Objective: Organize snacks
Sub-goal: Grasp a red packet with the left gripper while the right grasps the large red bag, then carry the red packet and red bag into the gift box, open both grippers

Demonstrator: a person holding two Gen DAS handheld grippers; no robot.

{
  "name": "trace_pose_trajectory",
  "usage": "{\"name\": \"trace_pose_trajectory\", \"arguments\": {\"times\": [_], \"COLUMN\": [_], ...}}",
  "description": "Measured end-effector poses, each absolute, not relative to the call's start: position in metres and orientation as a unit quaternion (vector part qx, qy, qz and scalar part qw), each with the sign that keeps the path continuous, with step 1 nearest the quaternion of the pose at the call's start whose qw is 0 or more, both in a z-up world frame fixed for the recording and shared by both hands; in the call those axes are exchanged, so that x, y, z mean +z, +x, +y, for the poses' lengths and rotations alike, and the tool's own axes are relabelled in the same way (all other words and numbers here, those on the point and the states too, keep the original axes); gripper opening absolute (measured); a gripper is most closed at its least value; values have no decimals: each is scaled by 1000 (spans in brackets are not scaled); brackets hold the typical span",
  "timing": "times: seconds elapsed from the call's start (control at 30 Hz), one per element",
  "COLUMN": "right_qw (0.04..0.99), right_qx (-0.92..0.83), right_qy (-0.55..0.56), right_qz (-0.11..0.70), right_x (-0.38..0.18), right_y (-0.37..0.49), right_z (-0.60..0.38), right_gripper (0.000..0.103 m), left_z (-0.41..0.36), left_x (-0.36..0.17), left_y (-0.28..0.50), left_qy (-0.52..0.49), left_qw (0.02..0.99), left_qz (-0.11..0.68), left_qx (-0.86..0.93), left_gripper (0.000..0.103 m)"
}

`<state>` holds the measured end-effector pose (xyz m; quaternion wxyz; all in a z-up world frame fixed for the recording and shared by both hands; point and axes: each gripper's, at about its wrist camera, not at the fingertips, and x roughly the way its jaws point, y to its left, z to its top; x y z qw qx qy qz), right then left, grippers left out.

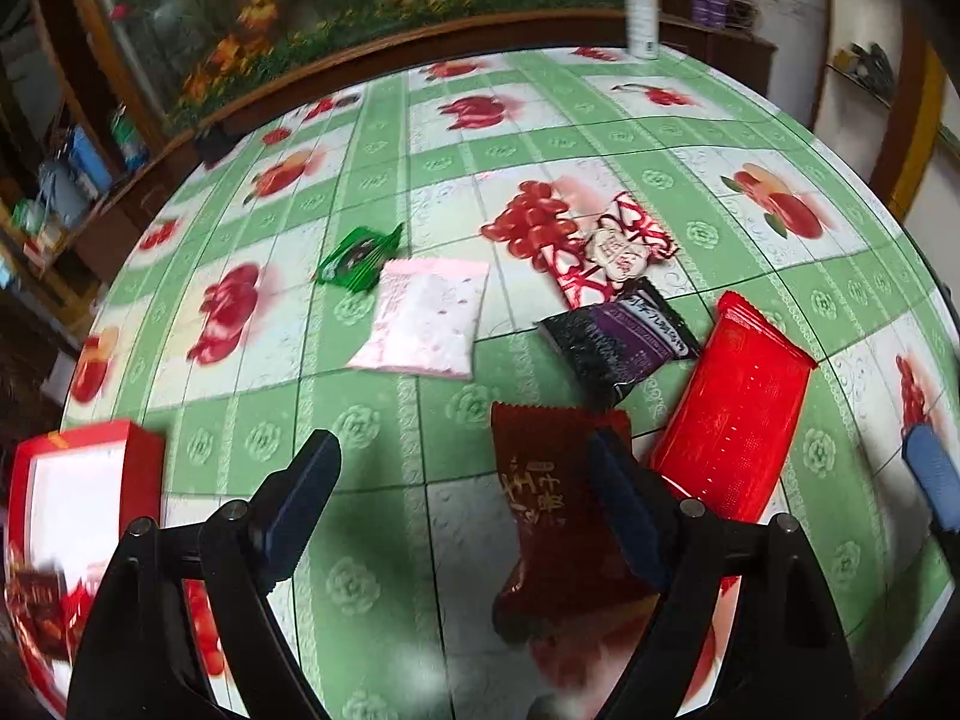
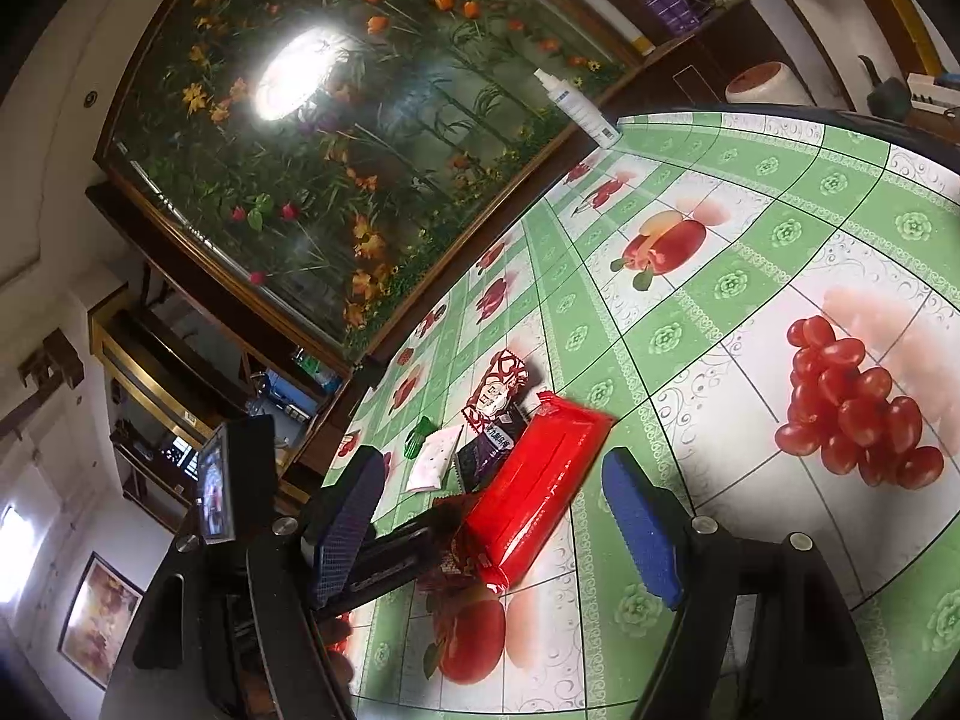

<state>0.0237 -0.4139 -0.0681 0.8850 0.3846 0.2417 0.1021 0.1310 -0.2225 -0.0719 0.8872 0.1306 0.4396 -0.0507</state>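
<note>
Left tool gapes over crinkled maroon packet.

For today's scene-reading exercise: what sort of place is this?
Probably a home living or dining room: a fruit-print tablecloth, a flower-filled glass display behind it, and cluttered wooden shelves.

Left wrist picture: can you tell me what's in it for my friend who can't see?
The open left tool hangs over a green fruit-print tablecloth, above a dark red snack packet. Beyond lie bright red, black-purple, pink-white, green and red-white packets. A red box sits at the left edge.
</note>
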Motion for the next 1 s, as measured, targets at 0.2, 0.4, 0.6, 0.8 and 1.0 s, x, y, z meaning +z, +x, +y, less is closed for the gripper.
{"name": "trace_pose_trajectory", "arguments": {"times": [0.2, 0.4, 0.6, 0.8, 1.0], "right_qw": [887, 886, 877, 885, 885], "right_qx": [77, 27, -18, -98, -108], "right_qy": [368, 333, 290, 132, 62], "right_qz": [268, 323, 383, 436, 448], "right_x": [-71, -77, -78, -79, -80], "right_y": [32, 50, 83, 113, 105], "right_z": [-408, -394, -360, -309, -303], "right_gripper": [78, 78, 78, 83, 51], "left_z": [-206, -180, -154, -146, -135], "left_x": [-75, -76, -76, -76, -75], "left_y": [131, 114, 89, 76, 68], "left_qy": [127, 147, 137, 136, 101], "left_qw": [888, 887, 885, 885, 879], "left_qz": [435, 429, 433, 430, 442], "left_qx": [-73, -84, -101, -116, -146], "left_gripper": [85, 77, 72, 63, 35]}}
